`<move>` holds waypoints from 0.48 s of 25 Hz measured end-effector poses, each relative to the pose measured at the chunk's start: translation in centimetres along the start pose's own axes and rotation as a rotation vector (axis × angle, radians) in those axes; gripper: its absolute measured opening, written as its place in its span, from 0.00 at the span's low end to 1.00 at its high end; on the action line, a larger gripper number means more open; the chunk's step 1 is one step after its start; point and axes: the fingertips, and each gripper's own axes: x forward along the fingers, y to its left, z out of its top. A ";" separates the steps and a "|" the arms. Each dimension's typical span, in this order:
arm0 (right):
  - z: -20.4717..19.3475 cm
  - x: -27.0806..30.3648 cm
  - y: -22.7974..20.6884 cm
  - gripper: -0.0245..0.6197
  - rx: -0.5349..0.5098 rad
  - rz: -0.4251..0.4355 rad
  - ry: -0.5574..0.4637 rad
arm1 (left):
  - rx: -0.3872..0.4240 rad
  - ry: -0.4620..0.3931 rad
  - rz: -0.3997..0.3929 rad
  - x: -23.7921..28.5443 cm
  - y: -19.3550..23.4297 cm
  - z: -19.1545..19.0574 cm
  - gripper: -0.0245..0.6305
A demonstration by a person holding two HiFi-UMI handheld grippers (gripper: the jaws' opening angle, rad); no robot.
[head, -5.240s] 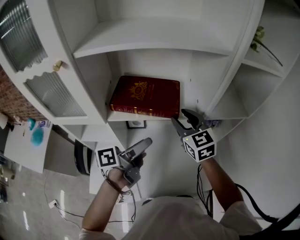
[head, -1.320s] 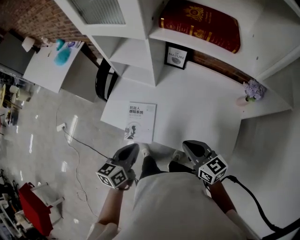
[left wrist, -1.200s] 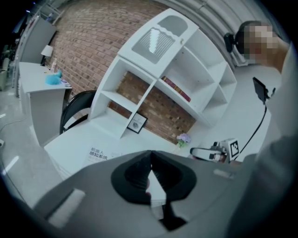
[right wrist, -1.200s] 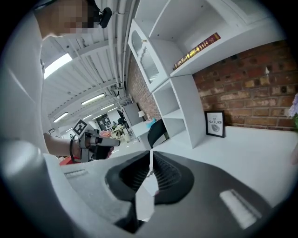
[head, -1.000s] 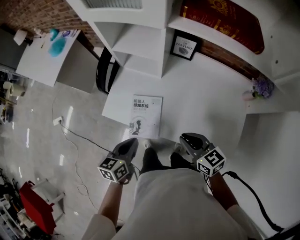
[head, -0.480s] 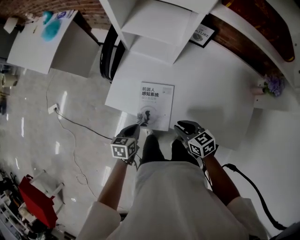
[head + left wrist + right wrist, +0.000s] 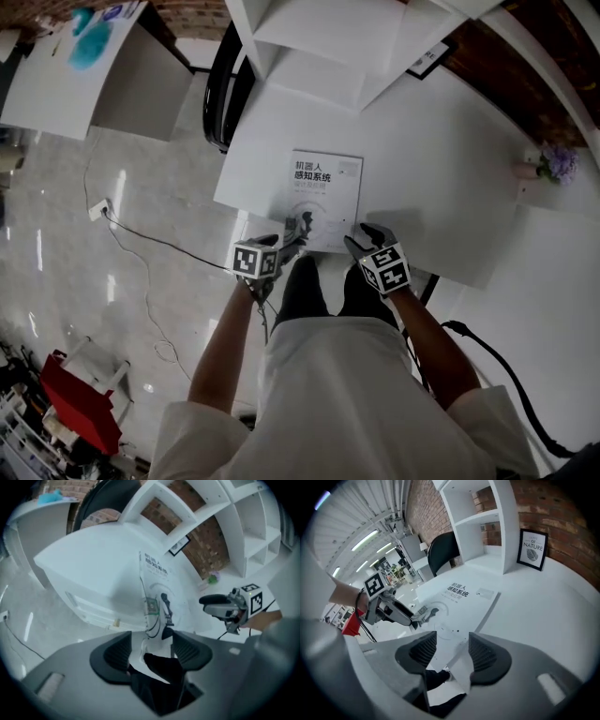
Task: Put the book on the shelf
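Observation:
A white paperback book [image 7: 323,199] lies flat on the white desk [image 7: 441,169], near its front edge. My left gripper [image 7: 298,228] is at the book's near left corner and my right gripper [image 7: 361,234] at its near right corner. In the left gripper view the book [image 7: 157,588] runs away from the left gripper [image 7: 151,646], whose jaws have just been opening, with the book's near edge in the gap. In the right gripper view the right gripper [image 7: 452,648] likewise has just been opening over the book's [image 7: 459,599] corner. I see no pad pressing the book.
A framed print [image 7: 533,548] leans against the brick wall at the desk's back. White shelf uprights [image 7: 328,37] stand on the desk behind the book. A black chair [image 7: 225,84] is to the left, a small flower vase [image 7: 553,167] to the right, and cables cross the floor.
Both grippers have dropped from in front of my body to the book's near edge, and their jaws have opened. The red book on the shelf has left the view.

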 end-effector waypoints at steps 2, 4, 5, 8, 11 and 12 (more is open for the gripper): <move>-0.6 1.0 -0.1 0.42 -0.022 -0.032 0.031 | -0.004 0.035 -0.033 1.0 0.3 -0.4 0.51; -0.9 1.9 0.0 0.45 -0.021 -0.045 0.050 | -0.002 0.052 -0.074 1.5 0.4 -0.3 0.51; -1.0 2.3 0.0 0.45 -0.017 -0.045 0.057 | -0.002 0.057 -0.100 1.7 0.4 -0.3 0.51; -1.4 3.1 0.6 0.45 -0.014 -0.032 0.072 | 0.011 0.059 -0.183 1.7 -0.6 -0.2 0.38; -1.9 3.8 1.3 0.45 -0.024 -0.020 0.088 | 0.006 0.047 -0.212 1.7 -1.2 -0.1 0.29; -2.1 3.9 1.6 0.45 -0.028 -0.021 0.091 | -0.004 0.040 -0.216 1.7 -1.1 -0.1 0.28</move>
